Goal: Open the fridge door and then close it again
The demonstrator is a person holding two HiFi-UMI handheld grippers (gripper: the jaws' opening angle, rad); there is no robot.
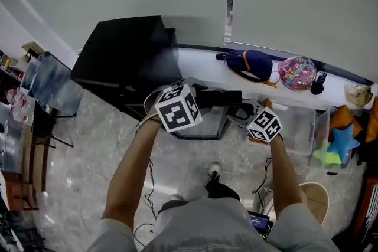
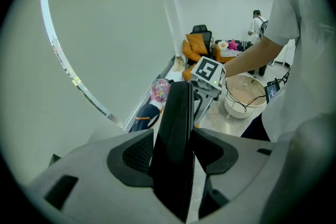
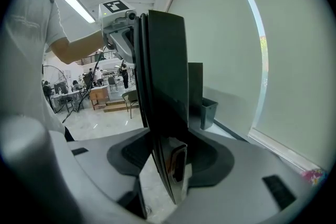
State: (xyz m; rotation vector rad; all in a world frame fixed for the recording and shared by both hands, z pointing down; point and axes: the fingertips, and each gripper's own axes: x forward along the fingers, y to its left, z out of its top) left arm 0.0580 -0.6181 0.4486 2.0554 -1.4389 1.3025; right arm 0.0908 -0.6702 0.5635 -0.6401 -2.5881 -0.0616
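**Fridge.** The fridge [image 1: 121, 50] is a black cabinet on the floor against the wall, at the left. From above, its interior cannot be seen.

**Left arm.** The left forearm [image 1: 133, 168] reaches forward with the wrist tipped steeply down and the marker cube on top. The left claw [image 1: 190, 98] pinches the left end of the fridge door [image 1: 221, 97]. In the left gripper view both pads bear on the dark slab, which stands edge-on between them.

**Fridge door.** The door stands swung out from the cabinet, just right of it. From above it reads as a dark bar running from one claw to the other. The hinge cannot be made out. A glossy grey patch below the bar is hard to read.

**Right arm.** The right forearm [image 1: 284, 171] reaches forward with the wrist at a shallower tilt. The right claw [image 1: 248, 114] points inward, facing the left one, and pinches the door's right end. In the right gripper view the pads clamp the slab on both faces.

**Hidden parts.** In the head view the marker cubes cover both sets of claw tips. In each gripper view the claw body cuts off the door's near part.

**Far right.** The white counter [image 1: 198, 62] under the window carries a dark blue bag [image 1: 251, 63].
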